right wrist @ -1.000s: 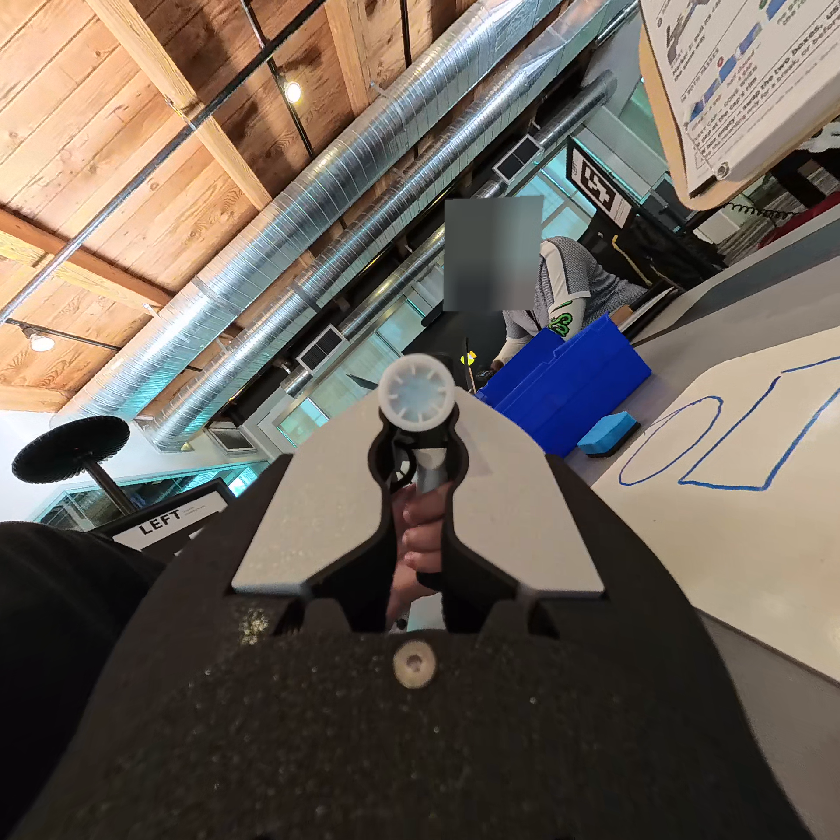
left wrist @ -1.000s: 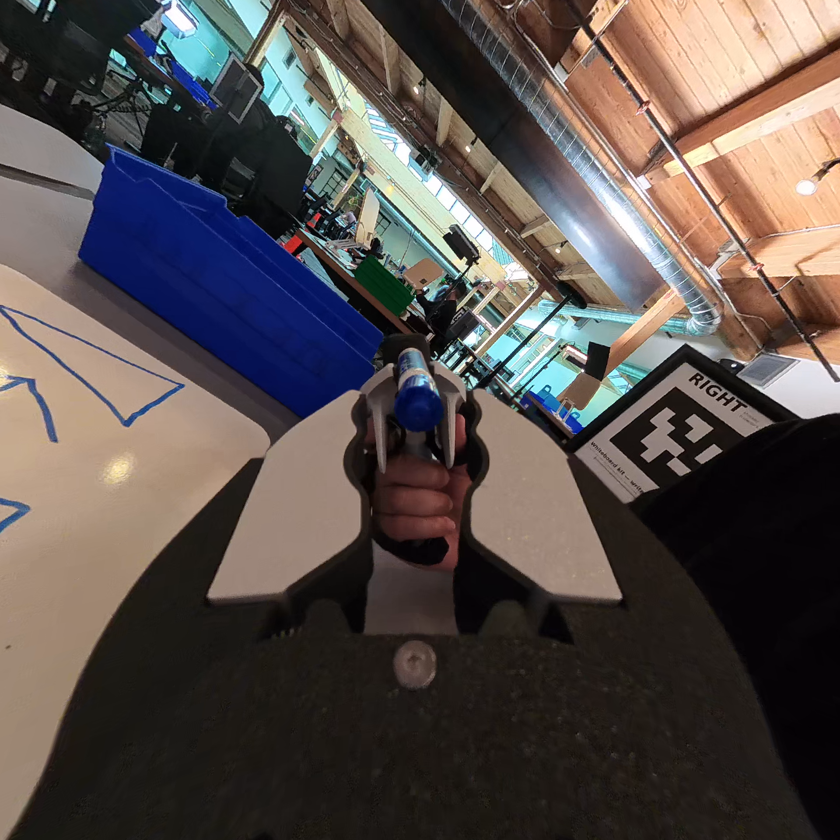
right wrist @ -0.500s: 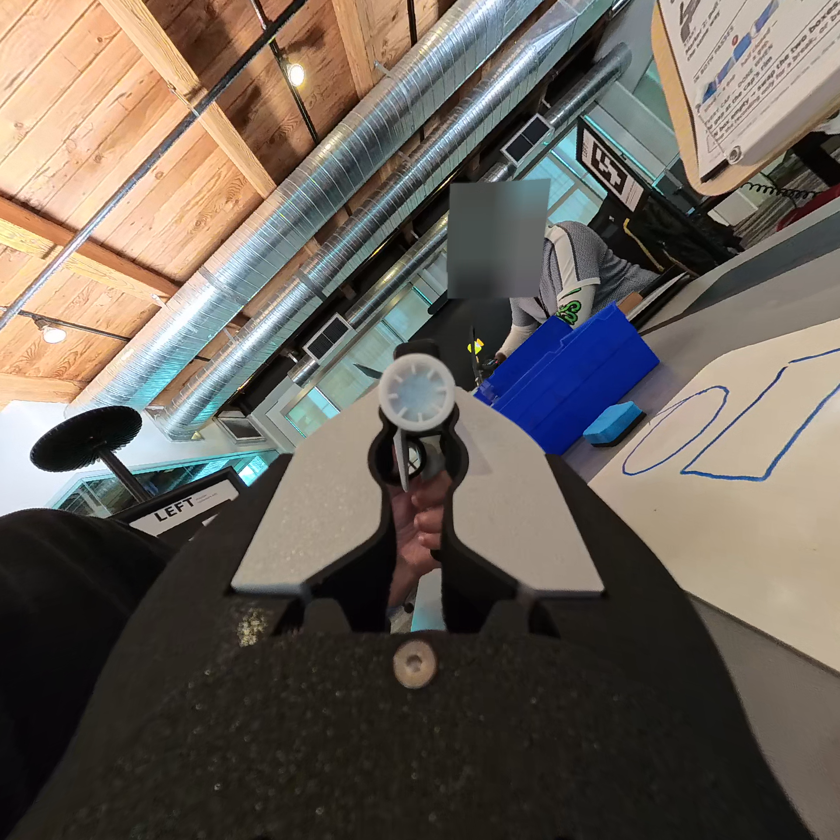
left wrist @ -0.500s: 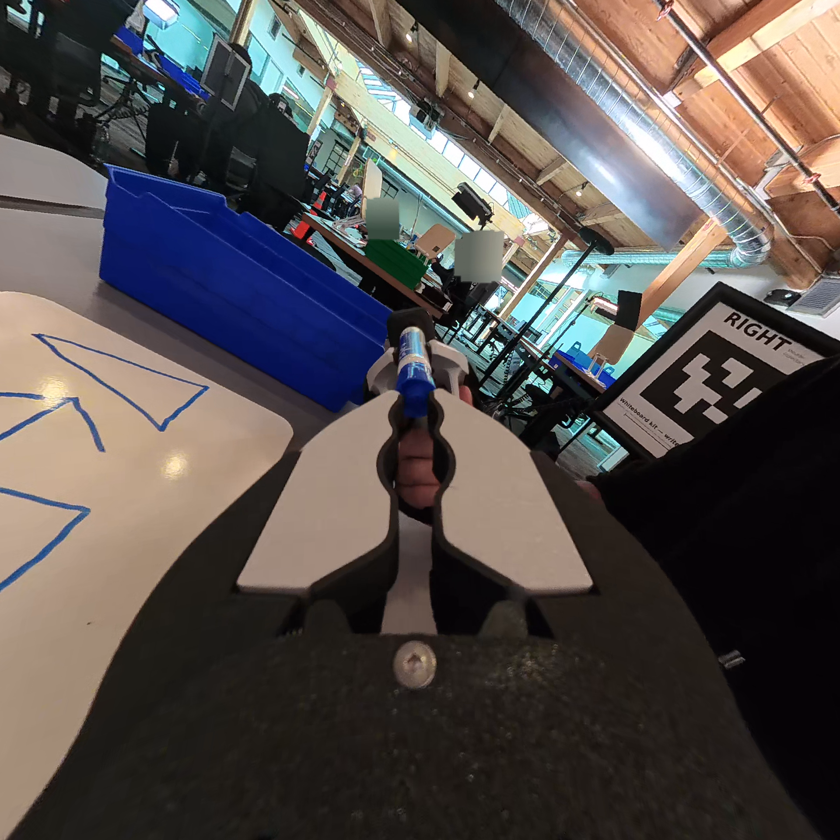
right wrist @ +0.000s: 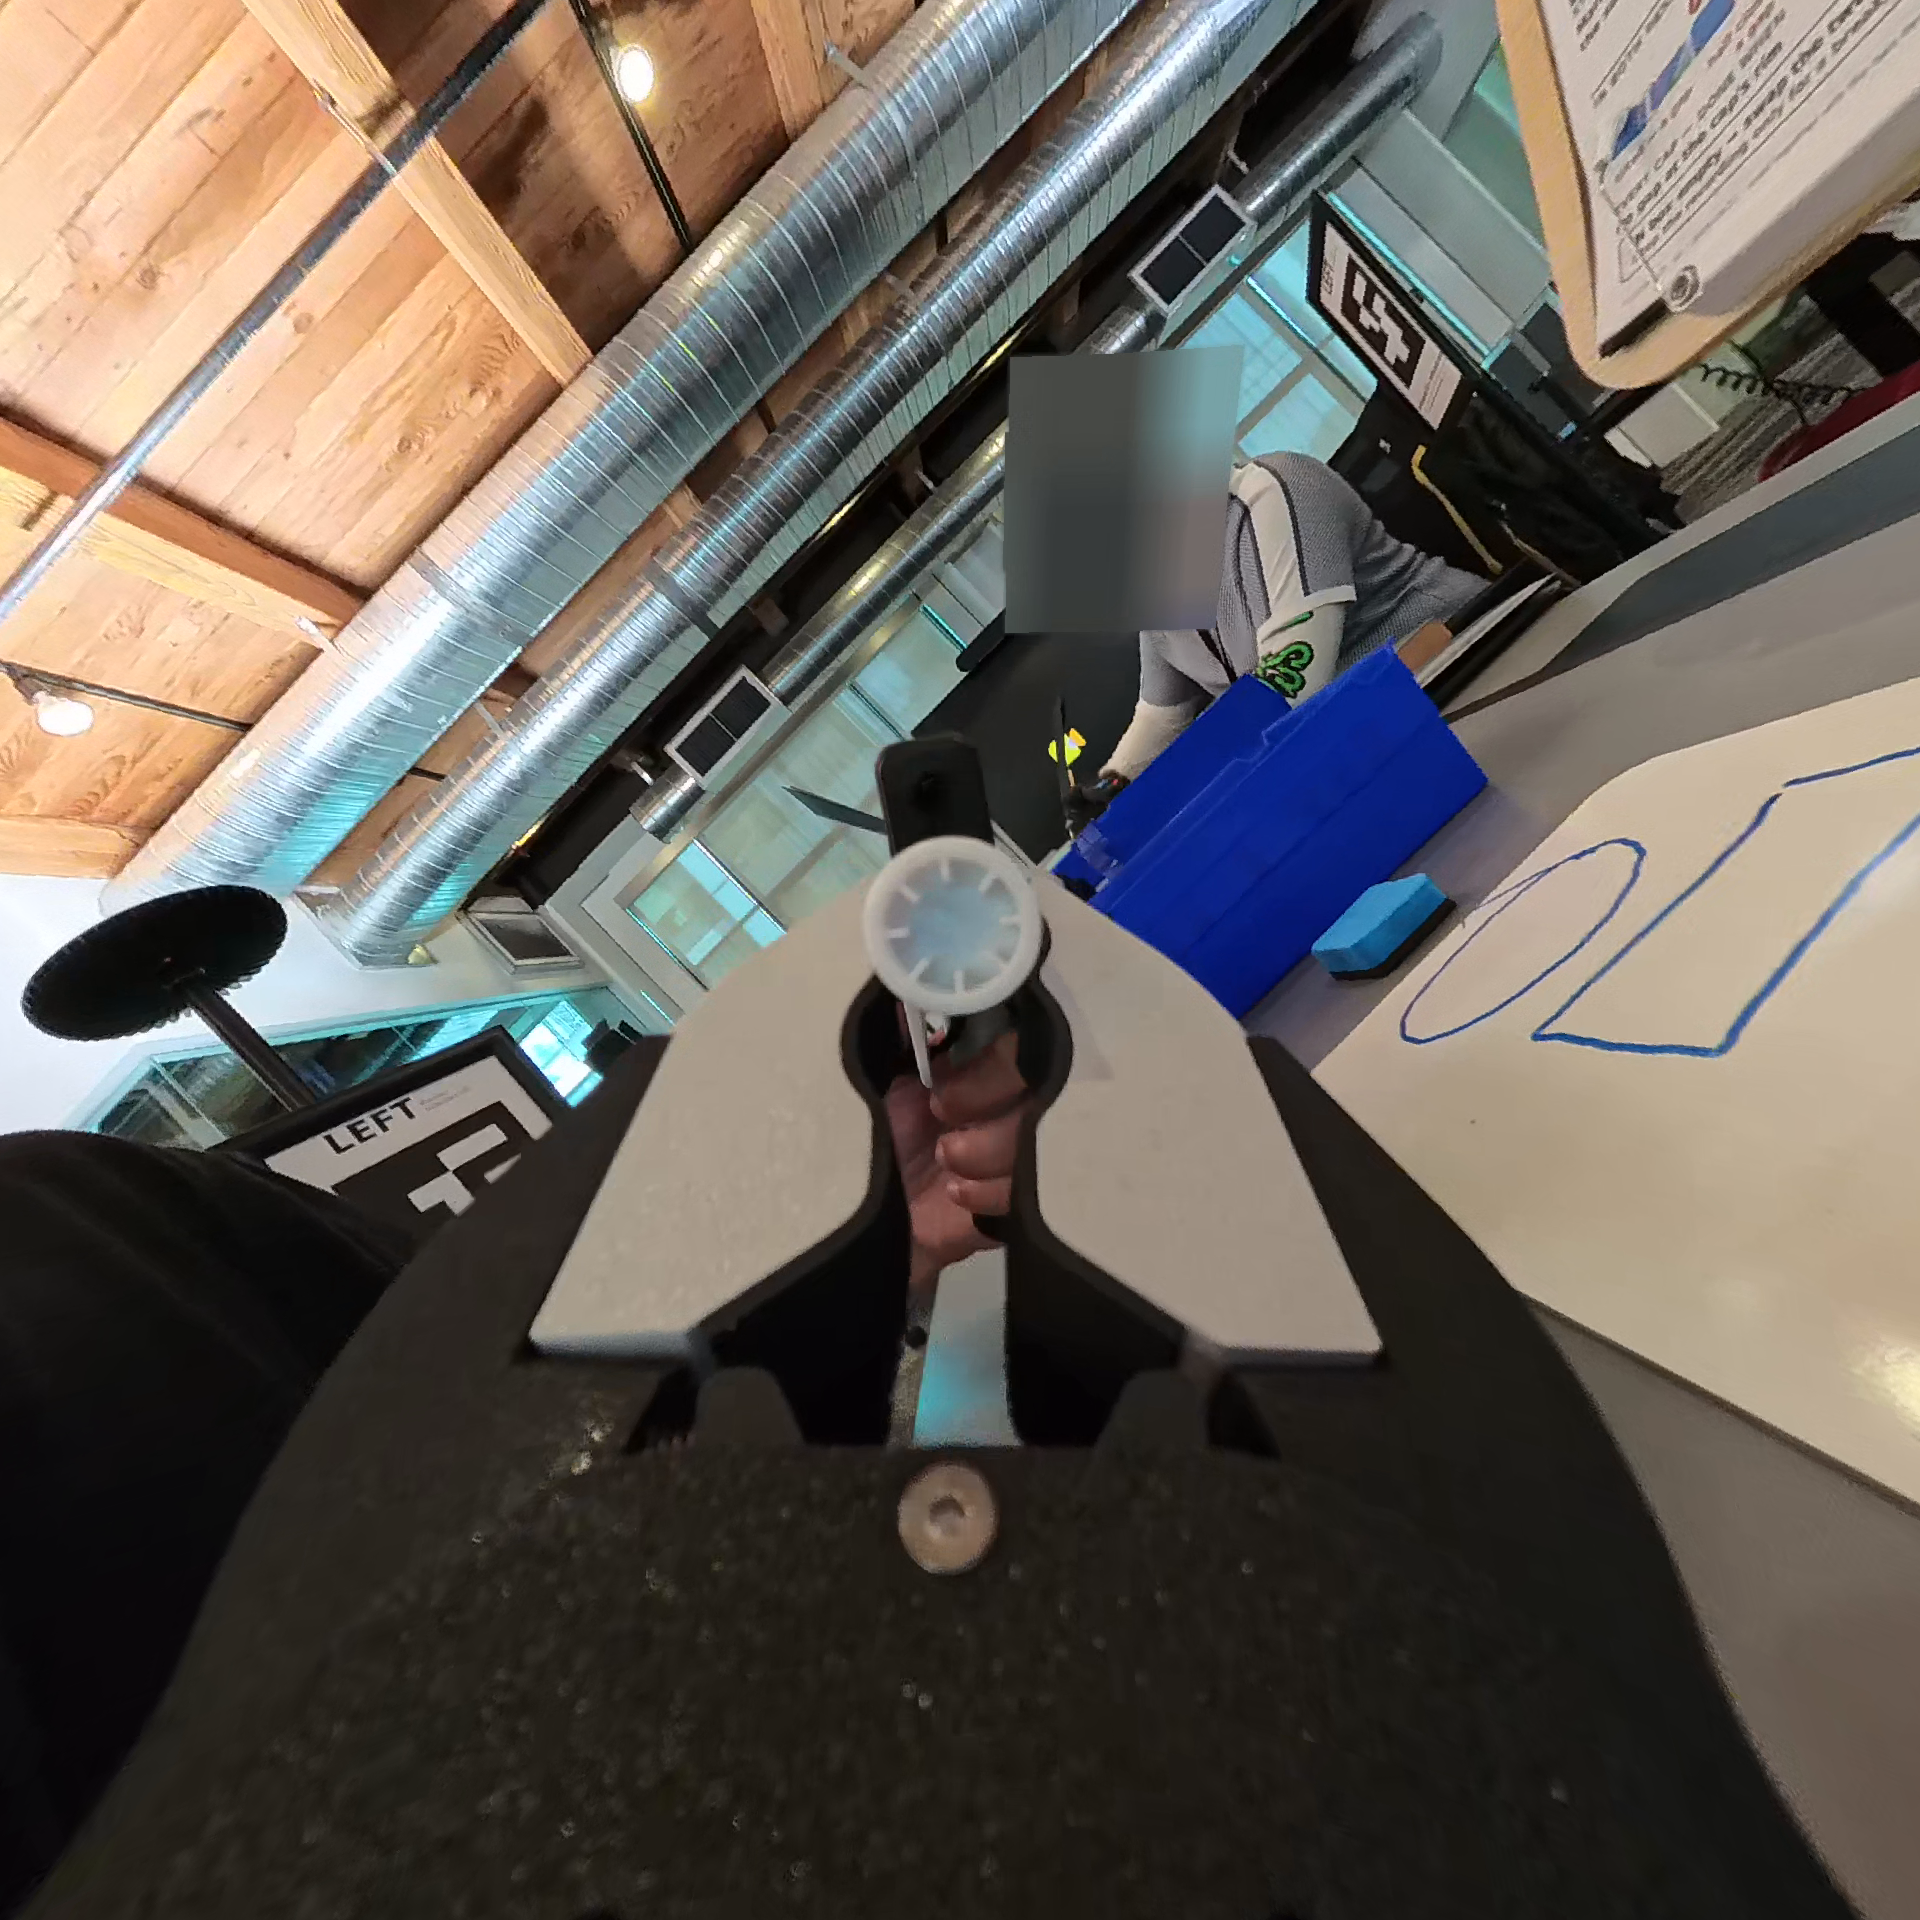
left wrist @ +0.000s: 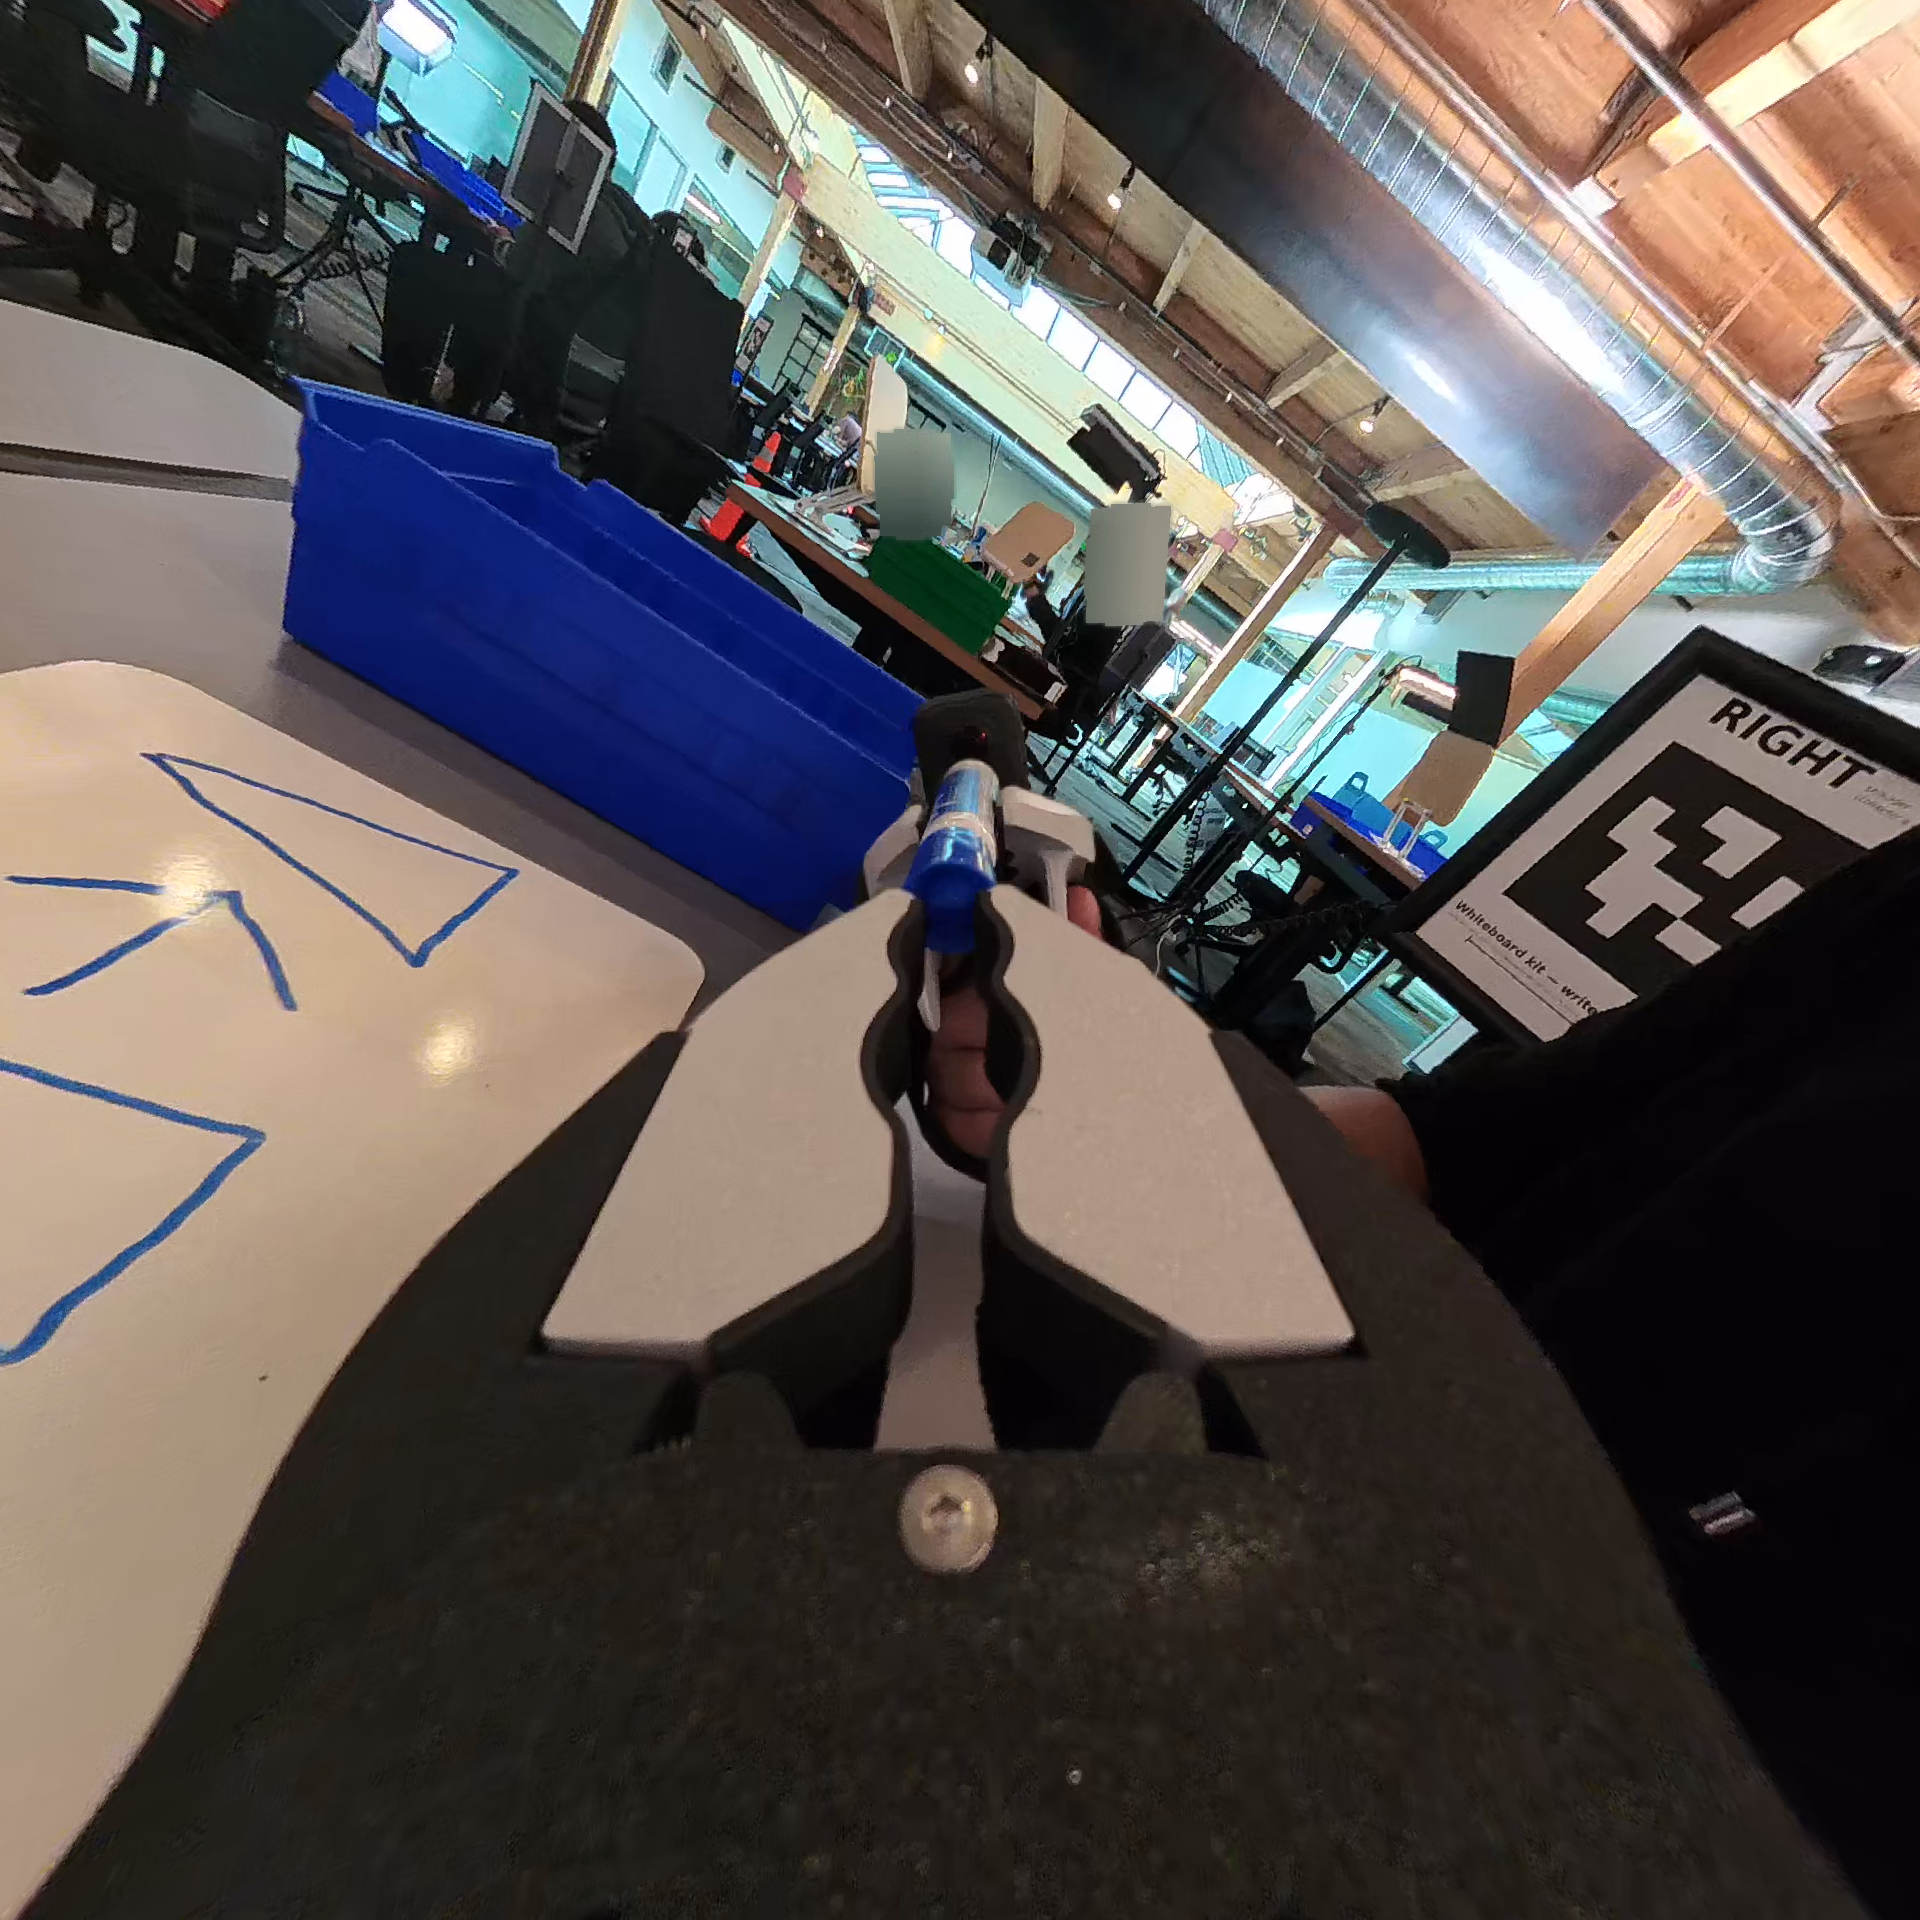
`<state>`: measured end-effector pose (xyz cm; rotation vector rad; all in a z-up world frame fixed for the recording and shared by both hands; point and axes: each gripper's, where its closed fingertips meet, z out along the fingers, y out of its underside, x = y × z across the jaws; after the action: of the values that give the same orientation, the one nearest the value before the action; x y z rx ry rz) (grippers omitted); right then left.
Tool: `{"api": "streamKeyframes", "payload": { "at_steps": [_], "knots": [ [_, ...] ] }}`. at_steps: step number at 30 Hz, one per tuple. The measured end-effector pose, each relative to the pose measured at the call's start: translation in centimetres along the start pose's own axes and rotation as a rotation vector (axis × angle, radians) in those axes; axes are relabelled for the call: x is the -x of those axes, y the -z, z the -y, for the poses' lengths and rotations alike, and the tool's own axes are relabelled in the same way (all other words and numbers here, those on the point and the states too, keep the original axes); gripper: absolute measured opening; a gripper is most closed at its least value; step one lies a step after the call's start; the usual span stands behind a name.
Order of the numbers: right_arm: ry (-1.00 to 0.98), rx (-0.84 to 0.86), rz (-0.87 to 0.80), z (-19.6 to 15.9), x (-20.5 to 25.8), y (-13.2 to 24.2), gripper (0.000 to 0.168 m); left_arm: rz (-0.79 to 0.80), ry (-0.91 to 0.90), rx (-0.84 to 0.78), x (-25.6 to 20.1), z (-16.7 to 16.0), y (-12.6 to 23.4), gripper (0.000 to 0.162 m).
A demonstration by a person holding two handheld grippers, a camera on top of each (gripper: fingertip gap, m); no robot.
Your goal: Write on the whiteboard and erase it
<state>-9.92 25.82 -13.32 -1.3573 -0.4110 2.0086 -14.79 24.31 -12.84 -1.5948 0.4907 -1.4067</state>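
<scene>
A blue whiteboard marker (left wrist: 961, 821) is held in the air between my two grippers, which face each other. My left gripper (left wrist: 945, 930) is shut on the marker's blue end. My right gripper (right wrist: 951, 966) is shut on the marker, whose white round end (right wrist: 951, 925) faces its camera. Its white fingers (left wrist: 1049, 836) show beyond the marker in the left wrist view. The whiteboard (left wrist: 312, 1195) lies flat on the table with blue shapes and an arrow drawn on it; it also shows in the right wrist view (right wrist: 1558, 1164). A blue eraser (right wrist: 1382, 925) lies off its far edge.
A blue bin (left wrist: 571, 644) stands on the grey table behind the whiteboard, also seen in the right wrist view (right wrist: 1309, 821). Framed black-and-white signs (left wrist: 1662, 862) (right wrist: 416, 1143) stand at the sides. A clipboard (right wrist: 1714, 156) hangs at upper right. A person (right wrist: 1299, 582) works behind the bin.
My left gripper's jaws have closed from a wide gap onto the marker's blue end. Both views have tilted slightly, showing more of the whiteboard.
</scene>
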Motion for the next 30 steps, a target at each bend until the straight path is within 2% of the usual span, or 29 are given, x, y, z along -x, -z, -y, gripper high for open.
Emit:
{"api": "streamKeyframes", "payload": {
  "at_steps": [13,16,19,24,30],
  "knots": [
    [0.032,0.195,-0.037,-1.8,-0.1,0.0,0.019,-0.027,-0.027,0.157,-0.1,-1.8,0.5,0.008],
    [0.008,0.165,-0.039,-1.6,-0.4,0.0,0.019,-0.025,0.003,0.11,0.3,-1.4,0.2,0.008],
    [-0.002,0.171,-0.041,-1.7,-0.5,0.0,0.019,-0.024,-0.02,0.133,0.3,-1.5,0.4,0.008],
    [-0.007,0.217,-0.039,-2.5,-0.2,-0.6,0.02,-0.053,0.005,0.09,0.2,-0.7,1.3,0.008],
    [0.087,0.336,-0.044,-3.6,0.2,-0.6,0.019,-0.079,0.025,0.083,-0.2,-0.2,1.6,0.008]
  ]
}}
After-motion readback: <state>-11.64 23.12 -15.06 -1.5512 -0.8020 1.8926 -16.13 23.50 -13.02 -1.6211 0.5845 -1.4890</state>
